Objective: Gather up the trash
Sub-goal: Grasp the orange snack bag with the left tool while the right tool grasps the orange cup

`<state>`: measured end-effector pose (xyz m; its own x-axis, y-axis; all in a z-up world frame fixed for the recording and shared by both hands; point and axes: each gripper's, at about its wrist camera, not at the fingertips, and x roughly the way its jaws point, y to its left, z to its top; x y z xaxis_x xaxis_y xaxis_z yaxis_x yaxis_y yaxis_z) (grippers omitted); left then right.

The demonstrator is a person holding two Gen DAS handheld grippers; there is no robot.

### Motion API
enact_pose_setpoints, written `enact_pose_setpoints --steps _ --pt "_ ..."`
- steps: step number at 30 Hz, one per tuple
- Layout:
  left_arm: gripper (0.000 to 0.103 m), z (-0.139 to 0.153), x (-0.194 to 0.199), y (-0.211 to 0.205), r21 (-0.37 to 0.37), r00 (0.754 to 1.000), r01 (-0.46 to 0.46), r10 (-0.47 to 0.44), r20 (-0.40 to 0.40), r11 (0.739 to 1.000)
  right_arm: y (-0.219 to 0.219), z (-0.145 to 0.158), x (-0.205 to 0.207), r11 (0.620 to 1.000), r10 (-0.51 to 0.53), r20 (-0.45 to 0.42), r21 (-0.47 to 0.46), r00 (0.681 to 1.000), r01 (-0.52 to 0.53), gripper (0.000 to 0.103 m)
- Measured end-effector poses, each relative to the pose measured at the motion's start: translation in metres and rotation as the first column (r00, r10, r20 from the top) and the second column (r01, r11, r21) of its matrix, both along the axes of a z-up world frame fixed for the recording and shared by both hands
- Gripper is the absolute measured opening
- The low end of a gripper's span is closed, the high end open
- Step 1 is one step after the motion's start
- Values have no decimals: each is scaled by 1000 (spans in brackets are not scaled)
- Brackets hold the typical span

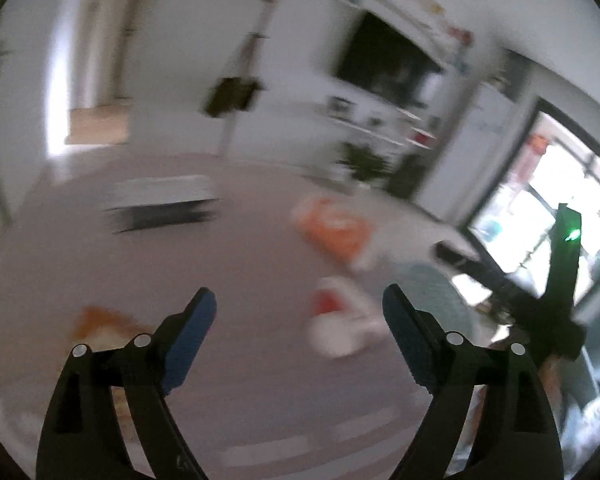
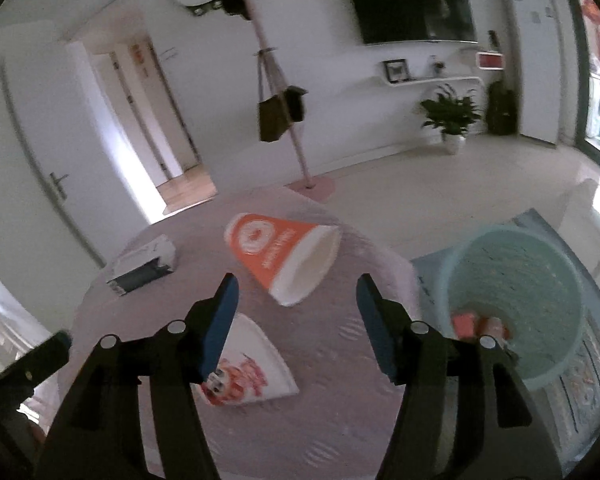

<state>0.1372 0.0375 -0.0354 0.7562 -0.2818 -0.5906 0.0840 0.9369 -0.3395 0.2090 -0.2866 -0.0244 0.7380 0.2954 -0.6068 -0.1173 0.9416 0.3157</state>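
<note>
Right gripper (image 2: 296, 300): jaws spread, empty, above the table (image 2: 340, 360). Left gripper (image 1: 300, 316): jaws spread, empty. Orange cup (image 2: 284, 258) lies just ahead; white cup (image 2: 252, 372) below the left finger; box (image 2: 142, 266) far left. Bin (image 2: 512, 304) stands beyond the table's right edge.

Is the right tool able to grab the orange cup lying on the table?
Probably yes. The right tool is open and empty, and the orange cup lies on its side just ahead with nothing between them.
</note>
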Motion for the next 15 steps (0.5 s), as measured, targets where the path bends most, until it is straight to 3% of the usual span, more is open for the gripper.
enact_pose_setpoints --steps 2,5,10,15 --pt "83 -4 -8 22 39 998 -59 59 -17 998 12 -2 13 999 15 17 -29 1000 -15 64" --pt "83 -15 -15 46 146 991 -119 127 -49 982 22 -8 35 997 45 4 -61 999 -45 65" --pt "83 -53 -1 65 140 971 -139 163 -177 980 30 -26 76 995 68 -57 -67 996 -72 65" --pt "82 -72 4 70 199 961 -145 186 -205 969 15 -46 106 1000 22 -113 -17 993 -24 68"
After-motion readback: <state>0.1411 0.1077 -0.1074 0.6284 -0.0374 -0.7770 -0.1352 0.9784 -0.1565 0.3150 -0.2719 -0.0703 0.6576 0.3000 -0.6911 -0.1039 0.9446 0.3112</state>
